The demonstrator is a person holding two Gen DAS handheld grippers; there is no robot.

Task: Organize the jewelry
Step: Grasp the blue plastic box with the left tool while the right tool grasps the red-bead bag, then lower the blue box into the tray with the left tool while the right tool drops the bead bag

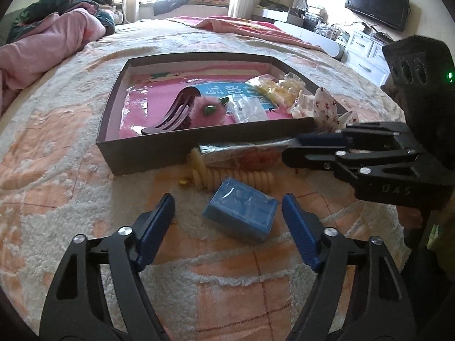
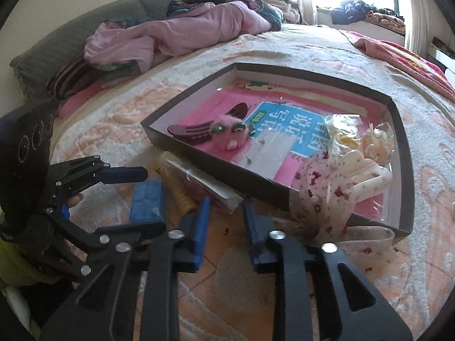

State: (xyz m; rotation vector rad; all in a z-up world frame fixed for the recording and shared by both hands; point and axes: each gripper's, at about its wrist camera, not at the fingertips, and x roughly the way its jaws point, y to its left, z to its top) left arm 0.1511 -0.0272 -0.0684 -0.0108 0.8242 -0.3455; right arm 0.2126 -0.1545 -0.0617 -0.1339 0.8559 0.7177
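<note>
My left gripper (image 1: 227, 221) hangs with its jaws spread wide, straddling a small blue box (image 1: 241, 213) on the bed but not touching it. My right gripper (image 2: 224, 227) is released too, holding nothing, aimed at a clear packet (image 1: 241, 153) lying against the near wall of the shallow cardboard tray (image 1: 148, 156). I judge the soft fleece blanket (image 1: 71, 199) could let the box sink or tip as I close. From the box, a coiled hair tie (image 1: 227, 179) lies at 12 o'clock, so I might snag it. Rumpled bedding, a window and a television surround us.

packet (image 1: 241, 153) contents unclear; box (image 1: 148, 153) wall hides clip (image 1: 173, 113) base
</note>
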